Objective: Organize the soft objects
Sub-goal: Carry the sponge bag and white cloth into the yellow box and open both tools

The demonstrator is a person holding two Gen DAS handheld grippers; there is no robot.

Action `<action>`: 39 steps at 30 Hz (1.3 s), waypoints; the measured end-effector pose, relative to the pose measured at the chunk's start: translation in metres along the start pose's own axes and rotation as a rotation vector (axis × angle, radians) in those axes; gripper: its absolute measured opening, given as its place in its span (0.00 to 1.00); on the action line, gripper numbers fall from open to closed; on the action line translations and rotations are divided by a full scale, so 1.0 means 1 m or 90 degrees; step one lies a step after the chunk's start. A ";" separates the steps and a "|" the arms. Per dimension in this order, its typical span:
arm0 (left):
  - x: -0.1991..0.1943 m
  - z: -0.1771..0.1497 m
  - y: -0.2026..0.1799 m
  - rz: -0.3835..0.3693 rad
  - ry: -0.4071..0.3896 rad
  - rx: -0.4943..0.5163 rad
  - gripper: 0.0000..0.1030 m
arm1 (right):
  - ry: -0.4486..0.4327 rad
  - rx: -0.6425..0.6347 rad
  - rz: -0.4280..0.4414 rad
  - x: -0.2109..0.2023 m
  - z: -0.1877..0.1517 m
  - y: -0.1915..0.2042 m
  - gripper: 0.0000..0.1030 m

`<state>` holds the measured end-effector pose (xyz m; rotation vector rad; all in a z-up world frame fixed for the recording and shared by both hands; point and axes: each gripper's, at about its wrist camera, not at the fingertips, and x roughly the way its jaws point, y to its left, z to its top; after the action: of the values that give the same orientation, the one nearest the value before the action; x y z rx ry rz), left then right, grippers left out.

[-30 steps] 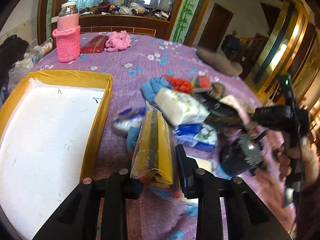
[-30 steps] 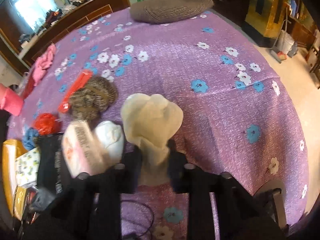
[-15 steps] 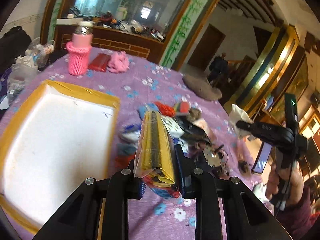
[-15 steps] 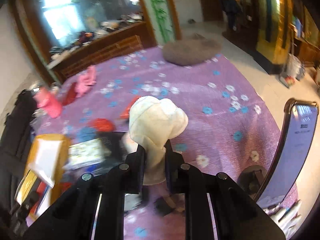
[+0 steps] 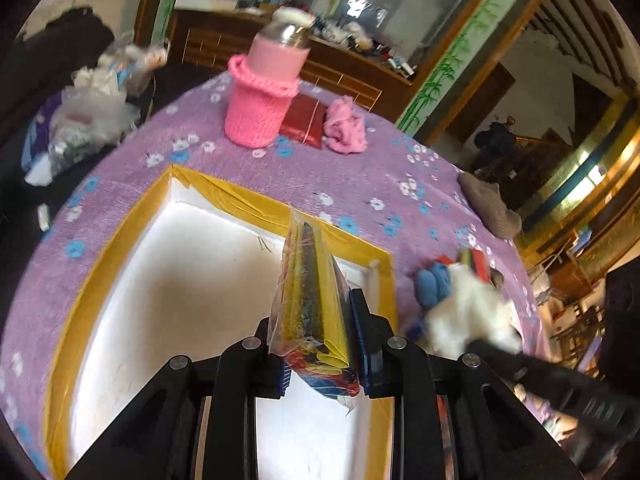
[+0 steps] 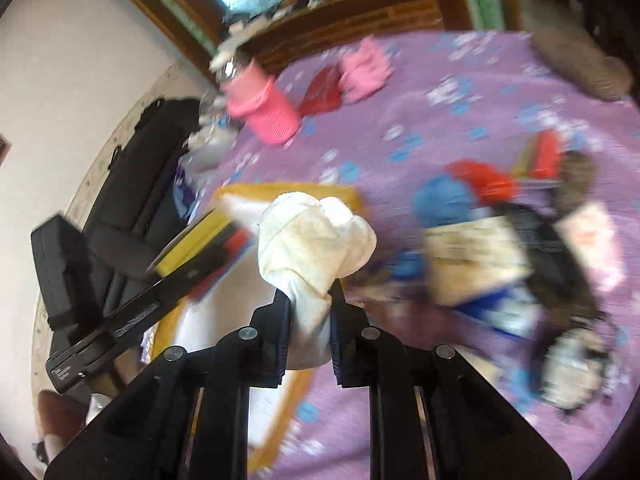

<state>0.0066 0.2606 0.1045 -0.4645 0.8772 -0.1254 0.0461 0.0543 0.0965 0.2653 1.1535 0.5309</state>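
The left gripper (image 5: 320,344) was pinching a clear plastic packet (image 5: 310,300) with yellow and dark contents; its two fingers were pressed against the sides of the packet, which stood upright between them. Below and ahead of this gripper lay the white tray with the yellow rim (image 5: 120,248), on the bench covered with a purple flowered cloth (image 5: 360,168). Beyond the tray, further from the gripper, stood a jar in a pink knitted sleeve (image 5: 260,100), with a red pouch (image 5: 302,122) and a pink soft piece (image 5: 346,126) just beside it.

The right gripper (image 6: 308,328) was closed tightly on a cream soft cloth object (image 6: 316,240), which bulged above the fingers. Under this gripper I saw the near corner of the same tray (image 6: 280,432). To the right of it lay a blurred heap of soft things (image 6: 500,240), blue, red and dark ones together. To its left, the other gripper with the yellow packet (image 6: 196,240) was over the tray.
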 end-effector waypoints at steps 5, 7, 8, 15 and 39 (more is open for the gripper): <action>0.036 0.015 0.024 -0.018 0.015 -0.040 0.31 | 0.037 0.003 -0.027 0.063 0.016 0.013 0.15; 0.052 0.020 0.032 -0.008 0.009 -0.058 0.46 | 0.046 0.007 -0.036 0.075 0.018 0.012 0.16; 0.056 0.020 0.034 -0.005 0.004 -0.066 0.57 | 0.048 0.009 -0.046 0.080 0.019 0.012 0.19; 0.030 -0.002 0.050 0.058 -0.056 -0.098 0.70 | 0.002 -0.026 -0.082 0.068 0.021 0.016 0.38; -0.048 -0.062 -0.063 0.070 -0.109 -0.008 0.88 | -0.181 0.045 -0.126 -0.124 -0.062 -0.108 0.47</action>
<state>-0.0661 0.1976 0.1325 -0.4314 0.7338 0.0206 -0.0200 -0.1067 0.1213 0.2734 0.9108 0.2677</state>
